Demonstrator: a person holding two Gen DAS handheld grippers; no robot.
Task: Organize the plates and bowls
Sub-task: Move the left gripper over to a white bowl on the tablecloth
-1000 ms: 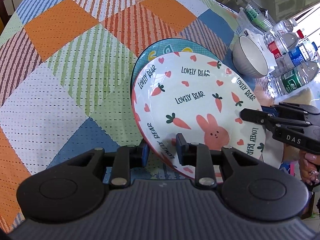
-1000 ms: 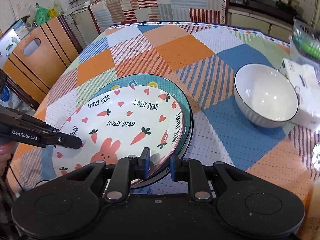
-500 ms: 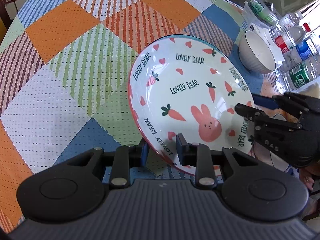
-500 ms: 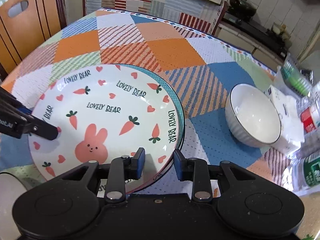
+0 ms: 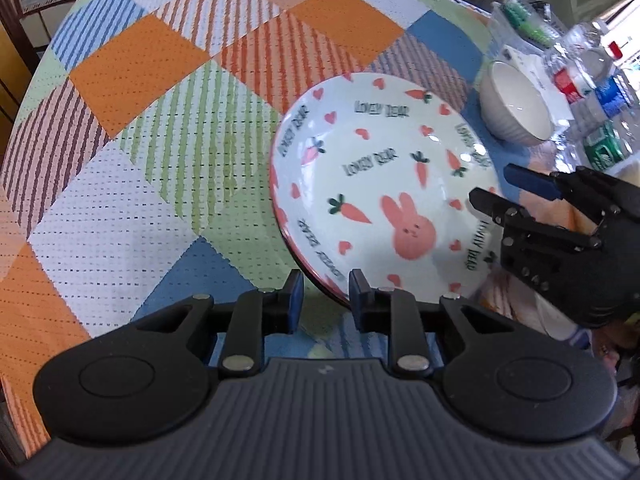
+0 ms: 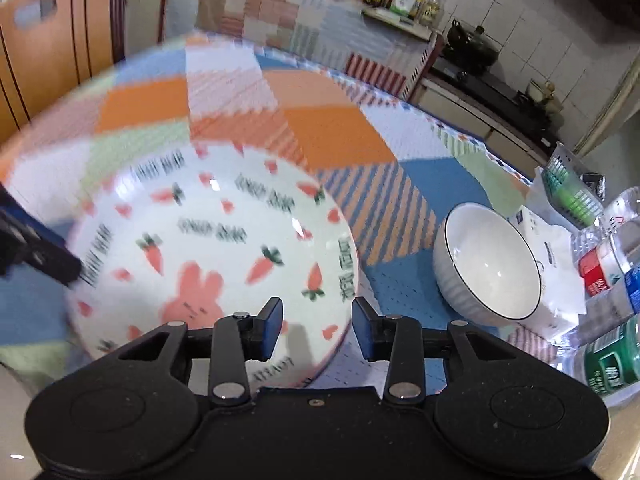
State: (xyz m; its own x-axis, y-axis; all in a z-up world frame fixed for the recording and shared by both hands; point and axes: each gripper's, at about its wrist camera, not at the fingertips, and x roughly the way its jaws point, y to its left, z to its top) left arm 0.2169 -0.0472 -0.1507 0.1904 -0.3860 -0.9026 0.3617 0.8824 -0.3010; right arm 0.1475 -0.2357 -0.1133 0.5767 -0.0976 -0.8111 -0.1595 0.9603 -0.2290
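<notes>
- Plate [image 5: 384, 184] with the rabbit and carrots sits over the patchwork tablecloth [image 5: 160, 128], its near rim between my left gripper's [image 5: 325, 295] jaws, which look closed on it.
- My right gripper [image 6: 316, 326] hangs just beside the opposite rim, jaws apart and empty.
- I judge I'm mid-carry; next comes setting it down, then fetching the white bowl [image 6: 490, 264].

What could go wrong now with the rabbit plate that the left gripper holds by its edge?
1. The left gripper pinches only the near rim of the rabbit plate, which is tilted; it may slip or pivot out.
2. The right gripper is open around the opposite rim, so it gives no support if the plate drops.
3. The white bowl sits close to the plate's right side; a swing that way might knock it toward the bottles.
</notes>
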